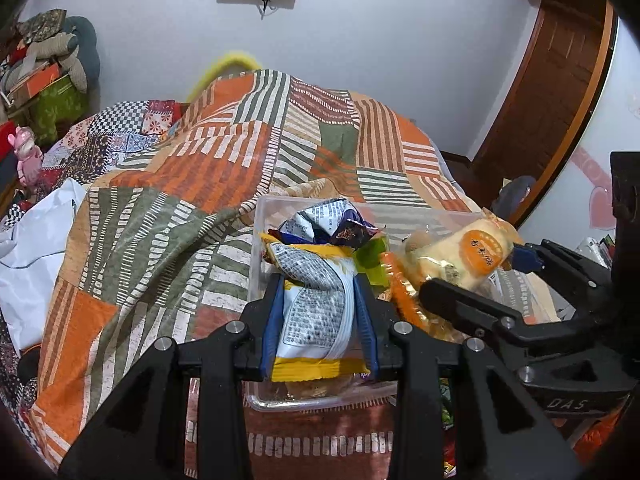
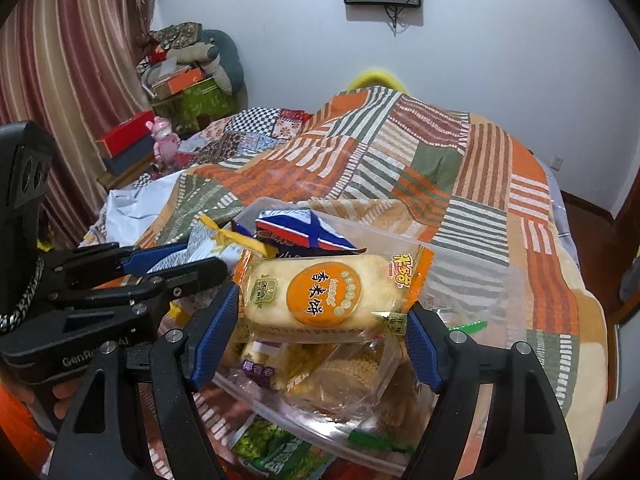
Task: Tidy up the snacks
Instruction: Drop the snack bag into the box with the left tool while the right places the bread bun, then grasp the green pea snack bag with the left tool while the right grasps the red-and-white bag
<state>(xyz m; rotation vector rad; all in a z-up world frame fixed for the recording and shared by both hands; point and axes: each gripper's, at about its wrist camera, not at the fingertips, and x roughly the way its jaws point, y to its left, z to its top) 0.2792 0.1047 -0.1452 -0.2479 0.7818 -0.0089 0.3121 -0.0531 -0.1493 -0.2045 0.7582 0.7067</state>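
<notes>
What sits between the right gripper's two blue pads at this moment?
In the right wrist view, a rice cracker packet with an orange round label lies between the right gripper pads, above the clear plastic box.

I see an orange, olive and white striped patchwork quilt [image 1: 248, 152], a white-and-yellow snack packet [image 1: 316, 312] with grey print, and a pale rice-cracker pack [image 2: 324, 294] labelled orange.
</notes>
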